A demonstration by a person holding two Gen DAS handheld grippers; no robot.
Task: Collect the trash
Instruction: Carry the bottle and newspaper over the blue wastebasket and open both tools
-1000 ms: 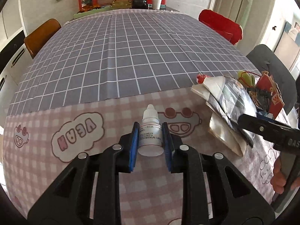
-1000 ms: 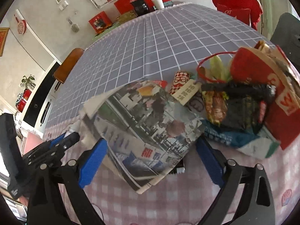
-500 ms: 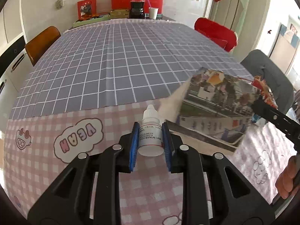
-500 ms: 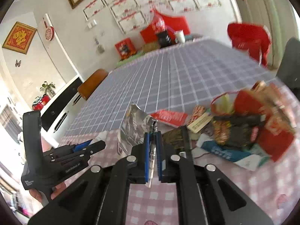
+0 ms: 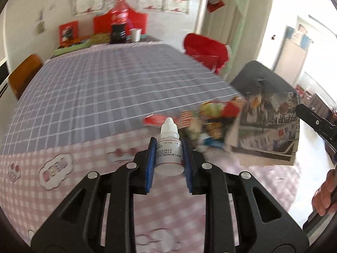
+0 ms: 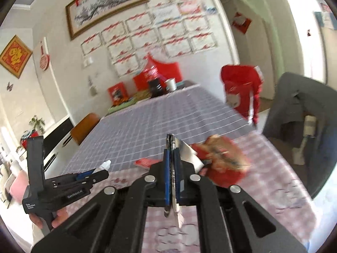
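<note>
My left gripper [image 5: 169, 154] is shut on a small white dropper bottle [image 5: 169, 150], held upright above the pink checked tablecloth. It also shows in the right wrist view [image 6: 105, 165], at the left. My right gripper [image 6: 172, 149] is shut on a folded printed newspaper sheet [image 6: 187, 154], seen edge-on between the blue pads. In the left wrist view the sheet [image 5: 267, 128] hangs in the air at the right, lifted off the table. A pile of colourful wrappers and red packaging [image 5: 210, 118] lies on the table behind the bottle; it also shows in the right wrist view [image 6: 223, 158].
A long table with a grey grid cloth [image 5: 105, 88] stretches away. A cola bottle [image 5: 119, 27], a cup [image 5: 134, 34] and red boxes stand at its far end. A red-draped chair [image 5: 204, 50], a dark chair [image 5: 261, 80] and a brown chair [image 5: 23, 73] surround it.
My right gripper closed on the newspaper sheet and lifted it up and to the right, off the trash pile. My left gripper kept hold of the dropper bottle and swung slightly right.
</note>
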